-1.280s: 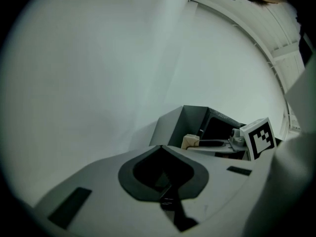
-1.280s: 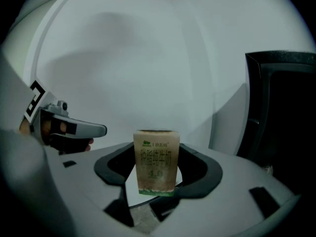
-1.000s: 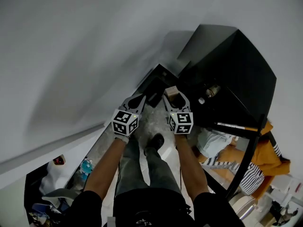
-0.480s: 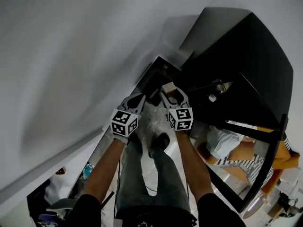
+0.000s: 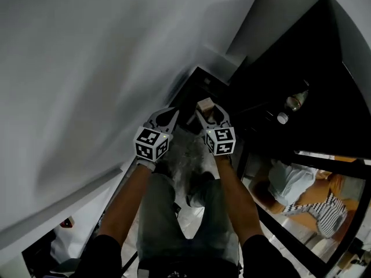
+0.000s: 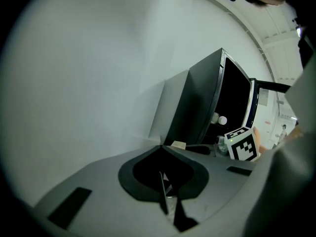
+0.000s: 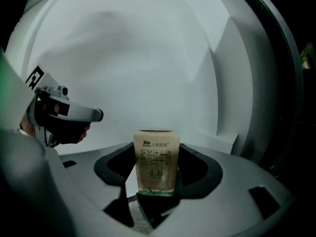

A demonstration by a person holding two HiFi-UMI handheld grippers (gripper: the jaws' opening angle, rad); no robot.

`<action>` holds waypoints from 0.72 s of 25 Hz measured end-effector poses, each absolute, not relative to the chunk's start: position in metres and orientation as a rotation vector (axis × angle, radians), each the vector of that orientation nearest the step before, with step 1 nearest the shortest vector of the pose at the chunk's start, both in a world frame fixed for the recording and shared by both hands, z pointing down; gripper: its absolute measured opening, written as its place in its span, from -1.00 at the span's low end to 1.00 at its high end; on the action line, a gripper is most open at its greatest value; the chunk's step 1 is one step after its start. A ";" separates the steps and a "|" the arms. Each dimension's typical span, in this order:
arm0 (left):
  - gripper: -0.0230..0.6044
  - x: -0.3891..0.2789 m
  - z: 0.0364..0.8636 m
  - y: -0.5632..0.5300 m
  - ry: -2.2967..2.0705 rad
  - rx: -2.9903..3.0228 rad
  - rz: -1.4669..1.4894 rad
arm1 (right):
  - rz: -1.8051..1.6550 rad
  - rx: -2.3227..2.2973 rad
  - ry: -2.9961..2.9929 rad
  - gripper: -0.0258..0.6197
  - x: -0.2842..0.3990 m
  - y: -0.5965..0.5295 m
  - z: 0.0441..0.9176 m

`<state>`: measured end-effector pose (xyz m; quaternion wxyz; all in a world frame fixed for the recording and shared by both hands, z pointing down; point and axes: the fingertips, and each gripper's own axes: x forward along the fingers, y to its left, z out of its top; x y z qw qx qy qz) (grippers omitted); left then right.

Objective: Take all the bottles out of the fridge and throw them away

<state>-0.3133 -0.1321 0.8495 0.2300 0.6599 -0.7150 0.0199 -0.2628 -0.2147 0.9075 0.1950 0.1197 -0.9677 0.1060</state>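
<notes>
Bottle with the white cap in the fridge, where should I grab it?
Probably round the bottle just behind its cap, through the fridge's open front: its cap end seems to point outward. Use the empty left gripper; the right gripper holds a carton.

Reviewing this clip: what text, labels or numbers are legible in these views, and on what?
"脱脂纯牛奶": on the carton gripped by the right gripper.
"4.0": same carton, just below.
Small brand line at the carton's top: too small to read.
Bottle in the fridge: label unreadable.
Marker cube: pattern only, no words.
</notes>
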 end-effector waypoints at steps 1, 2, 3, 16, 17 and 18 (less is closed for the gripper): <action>-0.92 -0.314 0.855 -0.133 -1.969 1.821 0.056 | 0.296 0.330 -2.713 -0.08 -0.265 -0.214 0.916; -0.92 -0.316 0.859 -0.134 -1.970 1.826 0.057 | 0.296 0.327 -2.714 -0.08 -0.267 -0.213 0.922; -0.92 -0.317 0.862 -0.134 -1.972 1.830 0.058 | 0.296 0.325 -2.716 -0.08 -0.270 -0.213 0.927; -0.92 -0.350 0.842 -0.127 -1.993 1.839 0.044 | 0.314 0.330 -2.715 -0.08 -0.296 -0.213 0.916; -0.92 -0.351 0.834 -0.126 -1.988 1.840 0.044 | 0.312 0.337 -2.713 -0.08 -0.293 -0.212 0.908; -0.92 -0.351 0.824 -0.126 -1.981 1.842 0.044 | 0.311 0.348 -2.709 -0.08 -0.289 -0.211 0.896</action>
